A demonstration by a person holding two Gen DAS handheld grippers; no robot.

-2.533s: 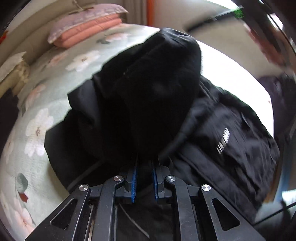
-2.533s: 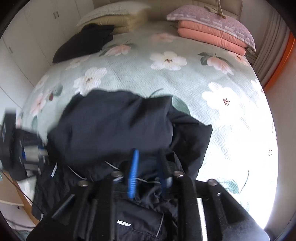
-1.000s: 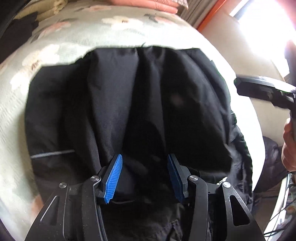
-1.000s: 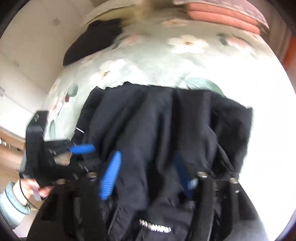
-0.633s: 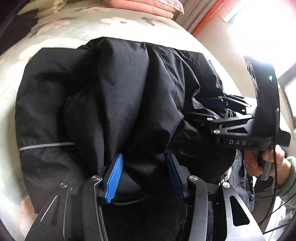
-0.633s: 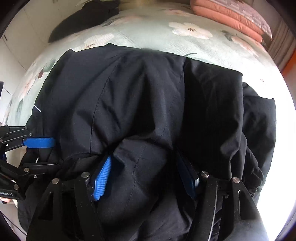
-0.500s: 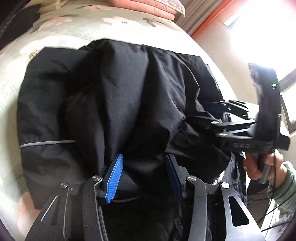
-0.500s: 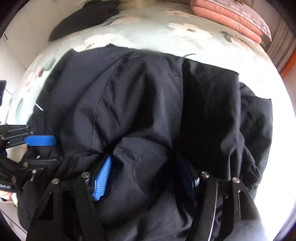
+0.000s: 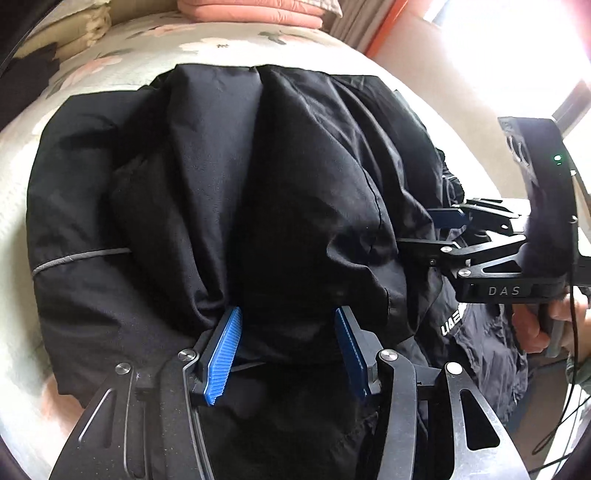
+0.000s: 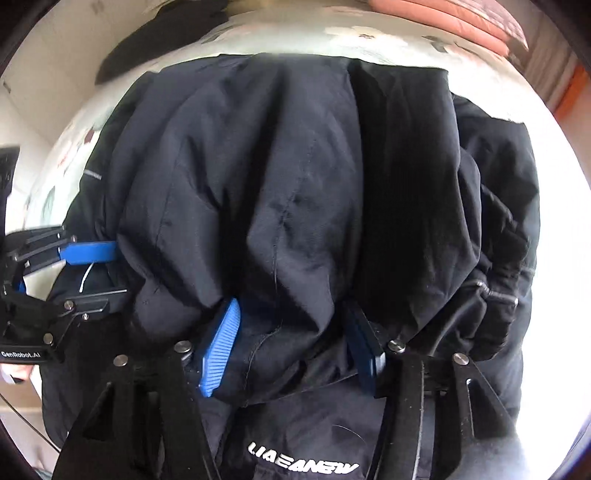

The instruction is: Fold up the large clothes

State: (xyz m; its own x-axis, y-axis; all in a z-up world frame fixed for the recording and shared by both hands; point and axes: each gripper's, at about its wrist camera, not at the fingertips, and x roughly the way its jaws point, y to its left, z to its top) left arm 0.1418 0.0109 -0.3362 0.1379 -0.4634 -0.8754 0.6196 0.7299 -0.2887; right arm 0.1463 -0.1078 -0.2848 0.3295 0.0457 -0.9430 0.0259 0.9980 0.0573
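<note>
The left claw (image 9: 286, 345) is seen spread wide, its blue ribbed pads (image 9: 223, 356) set apart, with a bunched fold of the black jacket (image 9: 258, 192) lying loosely between them; nothing is pinched. The right claw (image 10: 291, 341) is likewise released, its blue pads (image 10: 218, 349) held well apart around a hanging fold of the same jacket (image 10: 303, 192). In the left wrist view the right claw (image 9: 448, 230) is seen side-on at the jacket's right edge, gripped by a hand (image 9: 535, 325); in the right wrist view the left claw (image 10: 96, 271) is seen at the jacket's left edge.

The jacket is heaped on the bed (image 9: 155, 48), folded over itself, its folds running away from both cameras. A grey reflective stripe (image 9: 79, 256) is seen on its left side, and white lettering (image 10: 303, 463) near the lower edge.

The bed is covered with a pale floral quilt. Pink folded bedding (image 9: 255, 11) is stacked at the far end, and an orange strip (image 9: 384, 26) stands beside it.
</note>
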